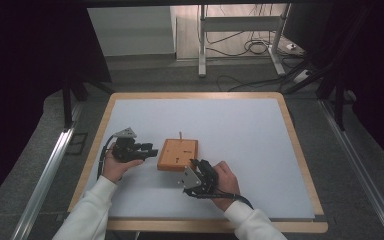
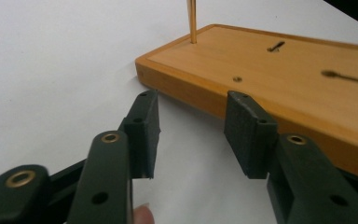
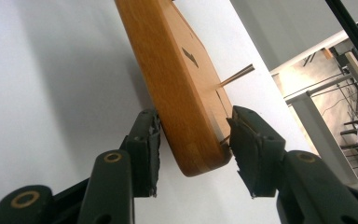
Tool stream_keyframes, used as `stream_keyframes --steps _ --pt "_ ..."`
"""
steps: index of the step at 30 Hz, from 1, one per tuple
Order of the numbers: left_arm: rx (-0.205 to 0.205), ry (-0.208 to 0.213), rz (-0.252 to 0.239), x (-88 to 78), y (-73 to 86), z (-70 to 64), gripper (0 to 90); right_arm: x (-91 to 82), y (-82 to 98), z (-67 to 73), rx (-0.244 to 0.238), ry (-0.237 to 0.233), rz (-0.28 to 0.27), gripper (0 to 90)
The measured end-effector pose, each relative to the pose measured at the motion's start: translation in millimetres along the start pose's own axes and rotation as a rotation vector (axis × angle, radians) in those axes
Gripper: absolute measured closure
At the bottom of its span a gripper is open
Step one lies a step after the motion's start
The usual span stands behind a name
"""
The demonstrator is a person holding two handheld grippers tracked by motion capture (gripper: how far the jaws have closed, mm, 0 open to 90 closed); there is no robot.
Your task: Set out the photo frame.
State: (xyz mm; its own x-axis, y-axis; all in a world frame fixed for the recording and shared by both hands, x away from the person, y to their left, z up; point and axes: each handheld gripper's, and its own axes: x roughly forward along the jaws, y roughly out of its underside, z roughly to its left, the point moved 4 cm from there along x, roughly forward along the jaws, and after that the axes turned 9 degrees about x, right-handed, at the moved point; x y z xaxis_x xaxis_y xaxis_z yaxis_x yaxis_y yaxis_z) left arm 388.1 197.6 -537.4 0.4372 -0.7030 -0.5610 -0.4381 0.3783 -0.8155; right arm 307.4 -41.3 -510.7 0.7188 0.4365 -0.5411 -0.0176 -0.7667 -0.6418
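1. The flat, rectangular orange-brown wooden board [image 1: 178, 154] lies near the middle of my white-topped table [image 1: 240, 135], a thin wooden peg [image 1: 180, 135] upright at its far edge.
2. My left tongs [image 1: 152, 151] sit just left of the board, jaws apart with nothing between them.
3. My right tongs [image 1: 194, 163] straddle the board's near right corner; whether the pads [image 3: 150, 140] press it I cannot tell.
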Motion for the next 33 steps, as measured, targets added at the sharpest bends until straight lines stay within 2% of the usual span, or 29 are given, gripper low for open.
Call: stream_keyframes --steps 2,4,5,6,7,10,28,33 --pt "0.010 -0.011 0.009 -1.1 2.5 -1.6 50.8 -0.4 -3.2 -1.6 0.000 0.005 -0.002 57.3" --pt "0.009 -0.015 0.015 -1.7 5.5 -3.4 48.6 -1.3 -6.1 -5.7 -0.021 0.004 0.002 58.3" --pt "0.009 -0.017 0.019 -1.7 7.0 -4.1 47.7 -1.2 -7.5 -6.7 -0.011 0.003 0.003 58.6" --pt "0.008 -0.020 0.019 -1.8 8.8 -4.5 47.3 -1.1 -8.4 -9.0 -0.026 -0.003 0.009 58.7" --pt "0.008 -0.020 0.022 -1.8 9.9 -4.3 47.3 -0.1 -10.3 -9.7 -0.010 -0.006 0.009 58.8" --pt "0.004 -0.024 0.030 -1.9 13.5 -3.6 47.2 1.9 -13.6 -14.9 -0.025 -0.015 0.021 59.0" --pt "0.000 -0.021 0.037 0.3 15.5 -3.0 47.0 11.5 -32.7 -50.2 0.037 -0.059 0.033 61.6" --pt "-0.001 -0.021 0.038 0.4 15.6 -3.0 47.1 14.8 -37.8 -53.4 0.024 -0.072 0.039 62.9"
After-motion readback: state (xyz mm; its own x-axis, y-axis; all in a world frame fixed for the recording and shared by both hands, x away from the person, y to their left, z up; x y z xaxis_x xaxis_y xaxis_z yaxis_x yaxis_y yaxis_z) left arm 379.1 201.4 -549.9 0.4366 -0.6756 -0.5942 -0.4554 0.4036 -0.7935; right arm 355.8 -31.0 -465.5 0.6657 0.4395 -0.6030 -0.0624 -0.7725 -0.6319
